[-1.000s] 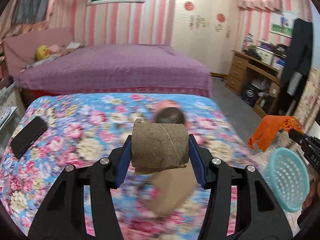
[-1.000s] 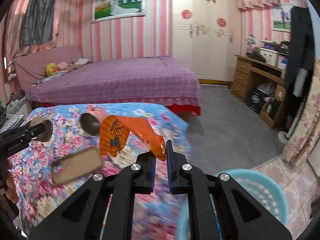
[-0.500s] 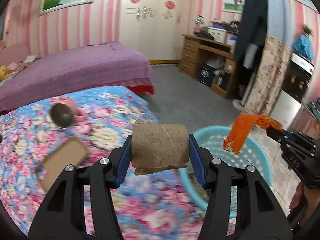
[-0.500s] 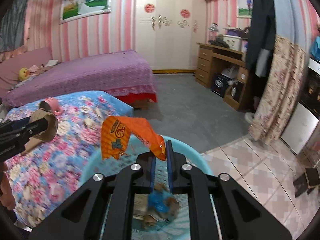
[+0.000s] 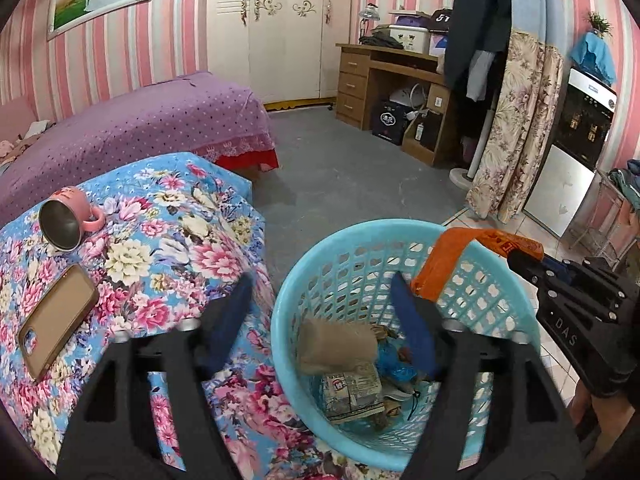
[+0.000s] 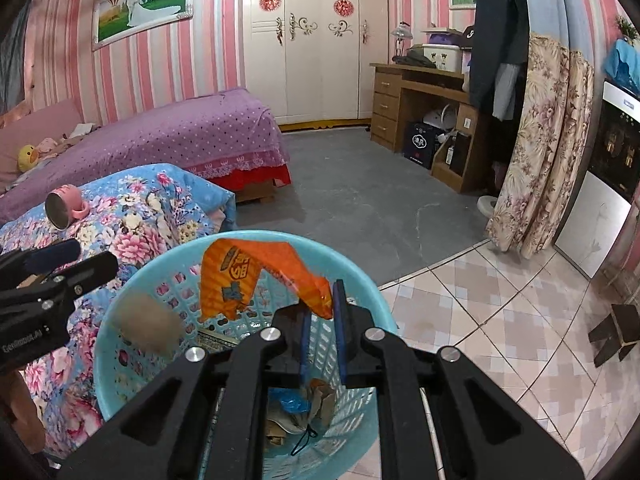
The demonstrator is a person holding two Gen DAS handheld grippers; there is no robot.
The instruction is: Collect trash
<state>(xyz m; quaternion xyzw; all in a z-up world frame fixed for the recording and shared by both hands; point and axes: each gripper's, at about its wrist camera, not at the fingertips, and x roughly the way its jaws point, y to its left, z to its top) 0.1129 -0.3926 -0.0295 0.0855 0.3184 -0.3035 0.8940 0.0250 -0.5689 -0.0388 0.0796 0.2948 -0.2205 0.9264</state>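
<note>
A light blue plastic basket stands on the floor beside the floral bed and holds several pieces of trash. My left gripper is open above it. The brown cardboard roll is free of the fingers and blurred inside the basket. My right gripper hangs over the basket's far rim with its jaws slightly apart; an orange snack wrapper still hangs from its fingertips. The right gripper also shows in the left wrist view.
A pink mug lies on its side on the floral bedspread next to a phone in a tan case. A purple bed, a wooden desk and a flowered curtain stand beyond the grey floor.
Both grippers swung right from the bed to over the basket. My left gripper opened and let go of the cardboard roll, which dropped into the basket. The right jaws have parted a little.
</note>
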